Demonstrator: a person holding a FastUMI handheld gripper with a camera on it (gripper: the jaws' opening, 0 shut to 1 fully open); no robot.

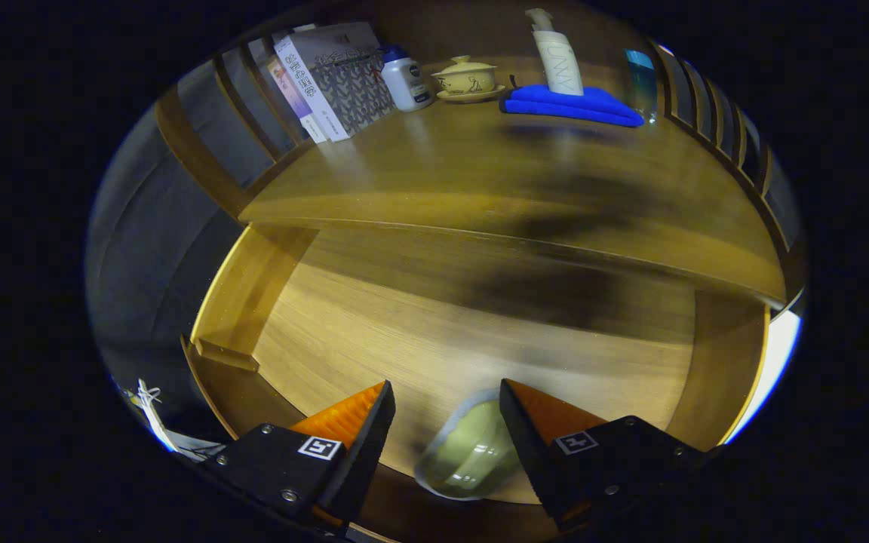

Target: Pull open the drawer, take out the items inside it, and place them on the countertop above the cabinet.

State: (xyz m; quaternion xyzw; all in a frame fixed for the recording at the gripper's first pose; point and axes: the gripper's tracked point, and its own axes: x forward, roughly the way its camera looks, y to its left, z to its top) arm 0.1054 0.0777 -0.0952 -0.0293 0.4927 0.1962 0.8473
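Gripper hung over the open drawer, fingers spread apart, jaws released and clamping nothing. A small pale green cup sat in the gap between the fingers, close against the inner face of the right finger and apart from the left one; could not tell whether the right finger actually touched it. Cup was blurred; its rim looked whitish. It seemed to rest on the drawer floor near the front edge, though whether it sat flat or tilted could not be told.

Beyond the fingers, the light wood drawer floor ran back to the cabinet, with a dark shadow across its rear part. Drawer side walls stood left and right.

Above the drawer lay the countertop, darker glossy wood with a slatted rail around it. Along its far edge, left to right: several books leaning against the rail, a white bottle with blue cap just beside them, a cream lidded bowl on a saucer, then a folded blue cloth with a white tube standing on it, and a teal glass just beside the cloth at the right end.

Grey floor showed left of the cabinet, with a bit of white cord near the left finger.
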